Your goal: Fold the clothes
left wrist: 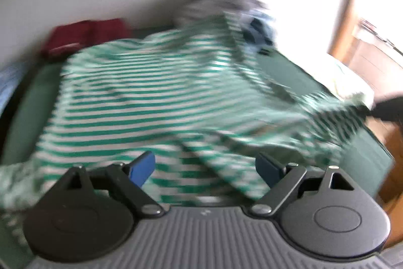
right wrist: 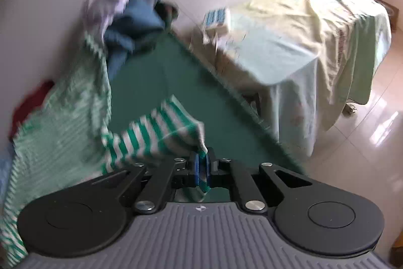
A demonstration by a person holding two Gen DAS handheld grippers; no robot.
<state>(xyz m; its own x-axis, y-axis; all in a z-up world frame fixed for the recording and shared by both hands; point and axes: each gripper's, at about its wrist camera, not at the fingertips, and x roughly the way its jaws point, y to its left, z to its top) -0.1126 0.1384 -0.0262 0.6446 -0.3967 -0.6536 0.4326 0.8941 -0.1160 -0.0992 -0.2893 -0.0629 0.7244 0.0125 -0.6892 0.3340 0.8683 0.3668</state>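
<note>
A green-and-white striped shirt lies spread over the green table top, blurred by motion. My left gripper is open just above the shirt's near edge, with nothing between its blue pads. My right gripper is shut on a sleeve end of the striped shirt and holds it lifted above the green table. The rest of the shirt drapes away to the left.
A dark red folded garment lies at the table's far left. A heap of blue and pale clothes sits at the far end by the wall. A table under a pale yellow-green sheet stands to the right, tiled floor beyond.
</note>
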